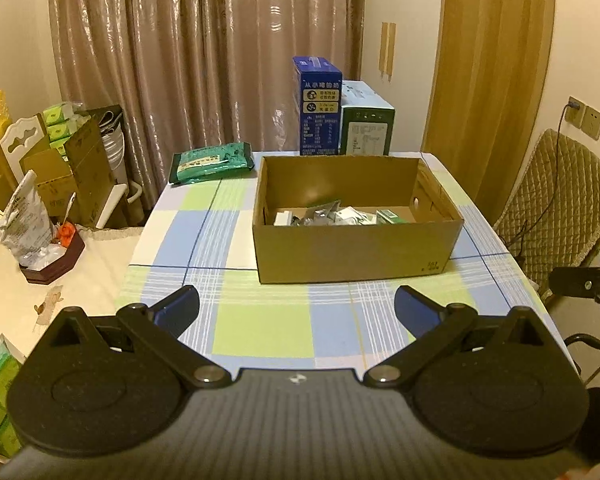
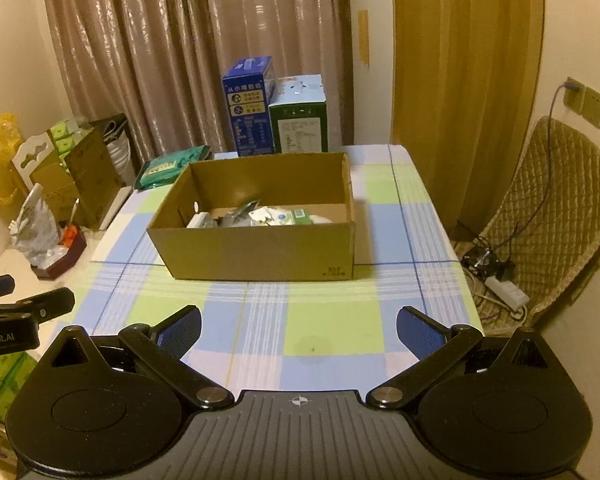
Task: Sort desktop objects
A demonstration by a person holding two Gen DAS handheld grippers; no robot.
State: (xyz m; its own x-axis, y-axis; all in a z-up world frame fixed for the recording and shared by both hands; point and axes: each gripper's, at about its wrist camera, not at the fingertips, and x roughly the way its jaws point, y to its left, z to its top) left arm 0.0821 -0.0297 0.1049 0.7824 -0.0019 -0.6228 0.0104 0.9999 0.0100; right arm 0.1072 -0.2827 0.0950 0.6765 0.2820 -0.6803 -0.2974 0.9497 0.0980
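Checked tablecloth [image 1: 260,332], cardboard box [image 1: 352,248] of packets, both tools spread empty

Left gripper [image 2: 4,312] body reads "Robot.AI" – start cut off. Blue carton [image 1: 318,106] has Chinese print, cardboard box [image 1: 356,248] a small stamp – both illegible.

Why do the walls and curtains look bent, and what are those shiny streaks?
Left wrist view: fisheye lens bows the yellow curtain and darkens the corners; warm room light streaks the glossy brown curtain. Right wrist view: same bending, same glare on that curtain; the open cardboard box stays fairly sharp.
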